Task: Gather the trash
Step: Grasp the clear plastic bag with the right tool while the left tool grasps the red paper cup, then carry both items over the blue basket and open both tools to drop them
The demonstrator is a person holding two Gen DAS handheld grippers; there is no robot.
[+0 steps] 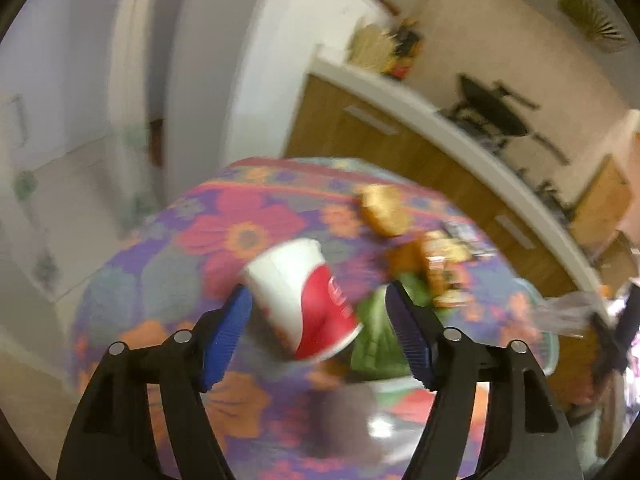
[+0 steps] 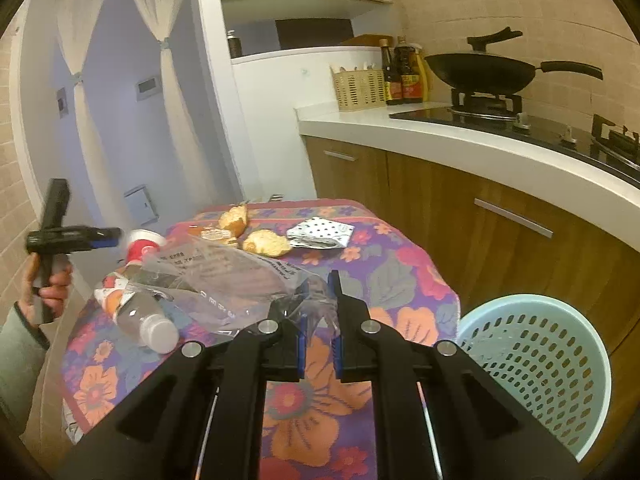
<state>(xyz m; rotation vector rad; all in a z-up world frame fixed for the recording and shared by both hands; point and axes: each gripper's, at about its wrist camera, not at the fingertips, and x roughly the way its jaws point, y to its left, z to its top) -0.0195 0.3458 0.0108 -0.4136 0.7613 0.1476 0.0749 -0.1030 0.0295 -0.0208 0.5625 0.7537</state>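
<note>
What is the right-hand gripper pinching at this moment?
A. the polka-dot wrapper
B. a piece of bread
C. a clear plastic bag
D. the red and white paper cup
C: in the right wrist view the right gripper has its blue pads closed on the crumpled edge of the clear plastic bag, which trails across the floral tablecloth; nothing else sits between them.

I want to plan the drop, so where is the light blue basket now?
In the right wrist view the light blue perforated basket stands at the lower right, on the floor beside the flowered table and below the wooden cabinets.
</note>
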